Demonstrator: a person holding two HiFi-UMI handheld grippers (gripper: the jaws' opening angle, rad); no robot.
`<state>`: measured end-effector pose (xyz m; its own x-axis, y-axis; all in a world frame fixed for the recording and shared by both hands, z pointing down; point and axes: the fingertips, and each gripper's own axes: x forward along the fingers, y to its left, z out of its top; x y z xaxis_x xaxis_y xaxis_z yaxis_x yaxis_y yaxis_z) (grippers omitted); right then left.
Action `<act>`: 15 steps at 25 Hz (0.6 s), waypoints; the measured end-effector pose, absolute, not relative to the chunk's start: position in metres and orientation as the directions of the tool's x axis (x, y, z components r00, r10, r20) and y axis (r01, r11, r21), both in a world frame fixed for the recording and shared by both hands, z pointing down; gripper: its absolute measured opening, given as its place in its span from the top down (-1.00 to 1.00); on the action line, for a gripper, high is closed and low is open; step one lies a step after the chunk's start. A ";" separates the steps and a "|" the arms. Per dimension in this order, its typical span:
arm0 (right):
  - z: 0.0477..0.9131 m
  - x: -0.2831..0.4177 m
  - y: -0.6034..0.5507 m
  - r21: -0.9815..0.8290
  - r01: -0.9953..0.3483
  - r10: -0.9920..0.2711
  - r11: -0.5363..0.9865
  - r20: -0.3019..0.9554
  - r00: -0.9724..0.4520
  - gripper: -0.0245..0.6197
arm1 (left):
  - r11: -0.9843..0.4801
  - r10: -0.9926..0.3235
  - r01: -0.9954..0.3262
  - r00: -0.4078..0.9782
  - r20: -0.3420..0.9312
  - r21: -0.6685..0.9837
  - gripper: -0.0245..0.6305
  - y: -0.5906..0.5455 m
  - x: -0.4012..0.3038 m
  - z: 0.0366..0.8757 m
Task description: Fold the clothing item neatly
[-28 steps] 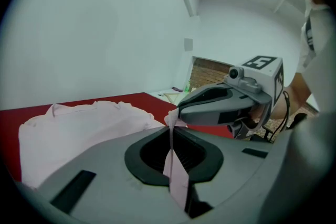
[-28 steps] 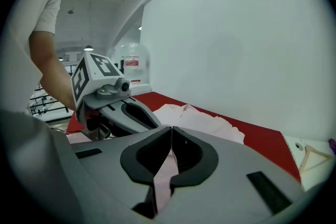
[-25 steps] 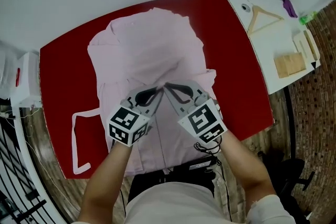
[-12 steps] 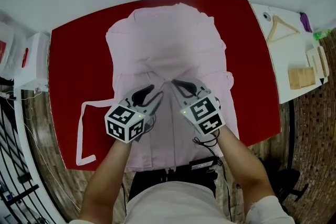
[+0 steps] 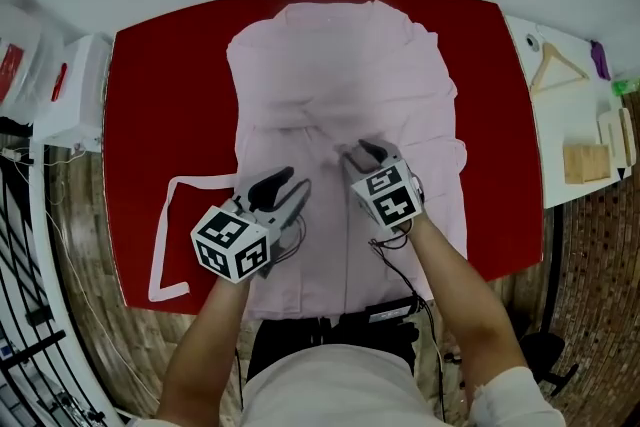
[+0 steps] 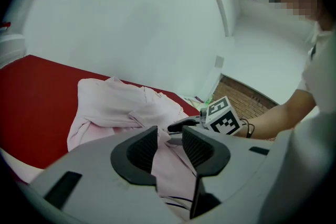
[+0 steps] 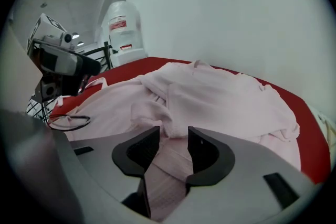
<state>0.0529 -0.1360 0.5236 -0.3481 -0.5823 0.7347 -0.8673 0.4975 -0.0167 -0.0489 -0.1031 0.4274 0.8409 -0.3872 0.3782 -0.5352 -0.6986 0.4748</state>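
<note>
Pink garment (image 5: 340,95) is spread over the middle of the red tabletop (image 5: 170,95), reaching its near edge. The left tool (image 5: 292,189) and right tool (image 5: 362,153) are held over the near half; their jaws have just been opening and stand apart, with cloth showing between them but not pinched. For a neat fold, the bunched ridge should likely be flattened first, then matching edges taken evenly.

So we counted one pink garment (image 5: 340,85) on one red table (image 5: 170,105), two grippers (left tongs (image 5: 288,186), right tongs (image 5: 360,153)), one white strap (image 5: 165,235), one wooden hanger (image 5: 556,67), one wooden block (image 5: 586,162) and one water jug (image 7: 124,29).
</note>
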 end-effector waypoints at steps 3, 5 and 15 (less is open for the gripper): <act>0.515 0.056 -0.134 0.003 -0.882 -0.613 0.472 0.720 -0.325 0.44 | -0.707 -0.387 -0.518 0.853 0.350 0.482 0.53 -0.097 -0.055 0.420; 0.501 0.056 -0.133 0.025 -0.893 -0.645 0.449 0.700 -0.305 0.44 | -0.714 -0.385 -0.501 0.864 0.324 0.489 0.52 -0.092 -0.059 0.411; 0.436 0.051 -0.094 0.041 -0.921 -0.745 0.386 0.603 -0.285 0.44 | -0.749 -0.389 -0.470 0.883 0.264 0.467 0.53 -0.061 -0.077 0.357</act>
